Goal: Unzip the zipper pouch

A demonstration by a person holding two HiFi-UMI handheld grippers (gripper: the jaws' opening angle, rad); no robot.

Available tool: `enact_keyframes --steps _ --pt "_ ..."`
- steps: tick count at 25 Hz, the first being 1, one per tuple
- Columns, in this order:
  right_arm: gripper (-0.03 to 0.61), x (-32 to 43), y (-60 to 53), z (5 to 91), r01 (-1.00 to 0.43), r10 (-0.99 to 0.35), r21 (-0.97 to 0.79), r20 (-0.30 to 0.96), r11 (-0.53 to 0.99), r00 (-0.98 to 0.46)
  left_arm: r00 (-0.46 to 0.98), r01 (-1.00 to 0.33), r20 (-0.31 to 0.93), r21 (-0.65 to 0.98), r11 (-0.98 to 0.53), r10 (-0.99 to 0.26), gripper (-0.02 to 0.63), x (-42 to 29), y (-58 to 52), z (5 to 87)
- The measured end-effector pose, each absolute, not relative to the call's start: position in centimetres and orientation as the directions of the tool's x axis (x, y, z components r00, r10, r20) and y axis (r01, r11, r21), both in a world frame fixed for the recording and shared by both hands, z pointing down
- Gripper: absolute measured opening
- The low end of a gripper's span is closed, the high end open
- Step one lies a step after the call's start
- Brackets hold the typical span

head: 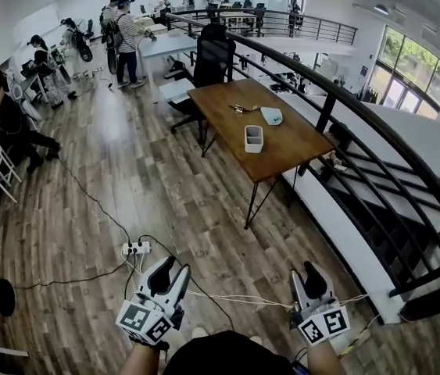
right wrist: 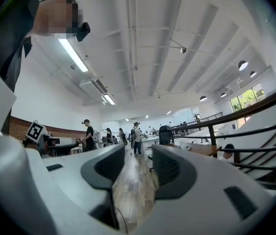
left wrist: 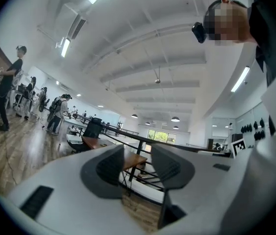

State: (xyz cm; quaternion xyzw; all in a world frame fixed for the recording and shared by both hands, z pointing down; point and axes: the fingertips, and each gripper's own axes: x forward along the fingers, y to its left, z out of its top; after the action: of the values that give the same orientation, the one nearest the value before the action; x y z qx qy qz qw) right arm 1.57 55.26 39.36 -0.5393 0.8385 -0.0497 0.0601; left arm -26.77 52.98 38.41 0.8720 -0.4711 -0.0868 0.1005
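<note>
A wooden table stands several steps ahead, beside the railing. On it lie a small light grey pouch-like thing, a white box-shaped container and a small dark item; no zipper can be made out at this distance. My left gripper and right gripper are held low, close to my body, far from the table. In the left gripper view, the left gripper stands open with only the room showing through the gap. The right gripper is also open and holds nothing.
A white power strip and cables lie on the wood floor just ahead of the grippers. A black railing runs along the right, with a drop beyond. A black office chair stands behind the table. Several people stand at the left and back.
</note>
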Motion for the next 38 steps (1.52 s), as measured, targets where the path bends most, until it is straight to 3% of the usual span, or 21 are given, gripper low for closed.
enact_keyframes --steps 1,2,5,21,38 --pt "0.199 1.3 55.3 39.0 -0.9 -0.912 -0.145 -0.062 0.411 -0.406 0.547 -0.799 -0.06 0.258 -0.542 -0.835 0.196 -27.0 52.8 38.3" --pt "0.257 1.2 55.3 38.7 -0.905 -0.916 -0.14 -0.073 0.401 -0.394 0.55 -0.798 -0.063 0.257 -0.546 -0.833 0.231 -27.3 52.6 38.2" --pt "0.314 0.7 55.4 38.5 -0.926 -0.933 -0.113 -0.074 0.359 -0.353 0.548 -0.801 -0.066 0.246 -0.546 -0.834 0.281 -28.2 51.8 38.0" --pt "0.284 -2.0 55.6 40.0 -0.949 -0.954 -0.107 0.018 0.296 -0.299 0.581 -0.767 -0.055 0.297 -0.568 -0.812 0.291 -31.2 49.7 39.5" --pt "0.257 5.2 40.9 38.9 -0.895 -0.901 -0.11 -0.088 0.433 -0.426 0.473 -0.856 -0.074 0.197 -0.478 -0.878 0.291 -24.5 39.8 36.4"
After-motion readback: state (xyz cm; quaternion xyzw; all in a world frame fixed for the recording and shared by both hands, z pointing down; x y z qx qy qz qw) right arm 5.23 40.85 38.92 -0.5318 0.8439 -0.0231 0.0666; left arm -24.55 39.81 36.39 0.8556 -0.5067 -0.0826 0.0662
